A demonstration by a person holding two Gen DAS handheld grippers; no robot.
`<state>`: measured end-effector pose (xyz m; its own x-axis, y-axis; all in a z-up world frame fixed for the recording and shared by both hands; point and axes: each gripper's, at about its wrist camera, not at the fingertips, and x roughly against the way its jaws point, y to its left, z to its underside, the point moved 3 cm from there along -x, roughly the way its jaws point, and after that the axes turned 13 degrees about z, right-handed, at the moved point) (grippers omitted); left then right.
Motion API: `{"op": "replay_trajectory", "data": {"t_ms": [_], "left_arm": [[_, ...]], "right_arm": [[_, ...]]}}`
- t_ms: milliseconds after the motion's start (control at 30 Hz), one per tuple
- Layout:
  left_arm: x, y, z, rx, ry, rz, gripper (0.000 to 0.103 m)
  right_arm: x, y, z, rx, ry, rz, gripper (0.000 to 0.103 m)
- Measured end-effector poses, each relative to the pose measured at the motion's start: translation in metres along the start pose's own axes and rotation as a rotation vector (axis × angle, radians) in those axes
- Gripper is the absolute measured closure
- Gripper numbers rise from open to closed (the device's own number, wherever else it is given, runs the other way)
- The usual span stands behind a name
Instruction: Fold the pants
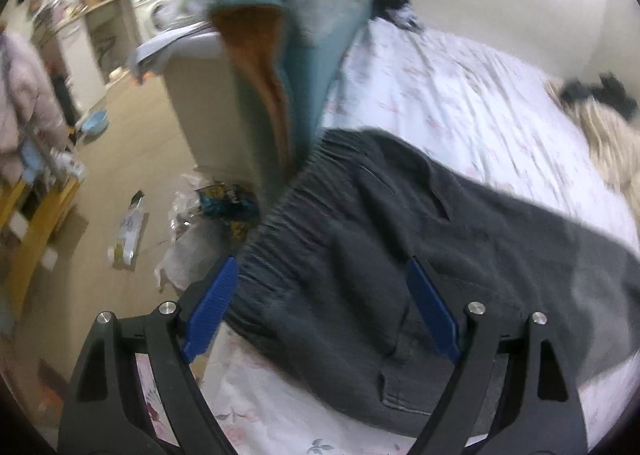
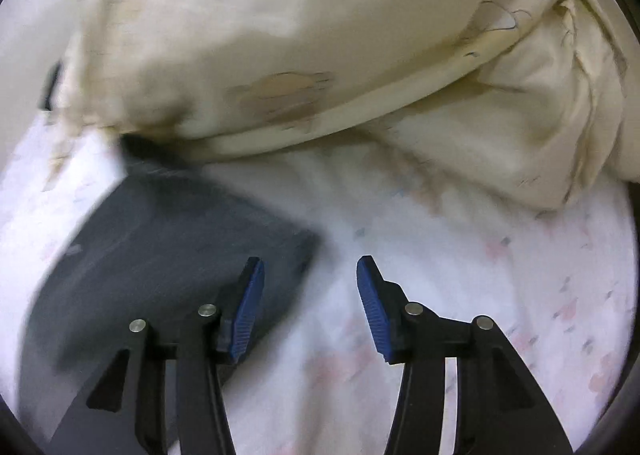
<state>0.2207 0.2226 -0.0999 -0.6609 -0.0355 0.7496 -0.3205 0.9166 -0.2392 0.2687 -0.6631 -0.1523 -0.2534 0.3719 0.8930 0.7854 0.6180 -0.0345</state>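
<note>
Dark grey pants lie flat on a floral white bedsheet, their elastic waistband at the bed's left edge. My left gripper is open, its blue pads either side of the waist area, just above the cloth. In the right wrist view the pants' leg end lies on the sheet at the left. My right gripper is open and empty, its left pad over the leg's corner, its right pad over bare sheet.
A cream duvet is heaped beyond the leg end. A teal and orange garment hangs over a grey box at the bed's edge. Bags and litter lie on the floor, a yellow stool at left.
</note>
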Motion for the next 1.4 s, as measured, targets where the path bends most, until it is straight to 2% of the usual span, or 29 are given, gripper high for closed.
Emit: {"op": "replay_trajectory", "data": {"t_ms": [67, 133, 167, 267, 367, 500, 600, 633, 700, 733, 867, 1033, 1100, 1167, 1200, 1233, 1400], "left_arm": [[0.017, 0.017, -0.008, 0.092, -0.041, 0.032, 0.02], [0.033, 0.034, -0.01, 0.181, -0.078, 0.058, 0.014], [0.04, 0.043, -0.01, 0.228, -0.09, 0.069, 0.013], [0.055, 0.065, 0.001, 0.375, -0.101, 0.157, 0.013], [0.053, 0.067, 0.032, 0.459, -0.064, 0.234, 0.013], [0.026, 0.052, 0.095, 0.607, 0.027, 0.381, 0.014], [0.002, 0.039, 0.124, 0.642, 0.058, 0.451, 0.014], [-0.005, 0.039, 0.13, 0.658, 0.061, 0.457, 0.014], [-0.026, 0.045, 0.145, 0.762, 0.079, 0.487, 0.015], [-0.032, 0.046, 0.147, 0.76, 0.083, 0.487, 0.015], [-0.048, 0.042, 0.124, 0.656, 0.044, 0.457, 0.015], [-0.075, 0.07, 0.076, 0.65, -0.031, 0.402, 0.015], [-0.086, 0.077, 0.062, 0.645, -0.029, 0.391, 0.016], [-0.09, 0.078, 0.052, 0.632, -0.03, 0.382, 0.029], [-0.089, 0.077, 0.048, 0.617, -0.041, 0.381, 0.052], [-0.088, 0.075, 0.046, 0.592, -0.031, 0.382, 0.065], [-0.054, 0.057, 0.038, 0.507, -0.083, 0.358, 0.093]], "right_arm": [[0.019, 0.011, 0.012, 0.004, 0.001, -0.085, 0.053], [0.045, 0.026, 0.039, 0.011, 0.014, -0.178, 0.051], [0.052, 0.035, 0.045, 0.012, 0.029, -0.217, 0.046], [0.077, 0.06, 0.084, 0.042, 0.114, -0.317, 0.045], [0.111, 0.077, 0.119, 0.078, 0.149, -0.411, 0.045], [0.143, 0.081, 0.171, 0.121, 0.175, -0.508, 0.041], [0.132, 0.078, 0.192, 0.132, 0.226, -0.497, 0.041], [0.125, 0.077, 0.194, 0.131, 0.253, -0.497, 0.041], [0.115, 0.078, 0.193, 0.128, 0.264, -0.487, 0.041], [0.108, 0.078, 0.19, 0.128, 0.259, -0.465, 0.041], [0.087, 0.071, 0.186, 0.075, 0.298, -0.45, 0.041], [0.075, 0.072, 0.179, 0.065, 0.279, -0.426, 0.041], [0.072, 0.071, 0.175, 0.062, 0.271, -0.428, 0.041], [0.071, 0.068, 0.174, 0.047, 0.274, -0.446, 0.041], [0.069, 0.067, 0.173, 0.04, 0.275, -0.459, 0.041], [0.068, 0.065, 0.171, 0.031, 0.271, -0.473, 0.041], [0.045, 0.048, 0.171, -0.061, 0.291, -0.524, 0.035]]}}
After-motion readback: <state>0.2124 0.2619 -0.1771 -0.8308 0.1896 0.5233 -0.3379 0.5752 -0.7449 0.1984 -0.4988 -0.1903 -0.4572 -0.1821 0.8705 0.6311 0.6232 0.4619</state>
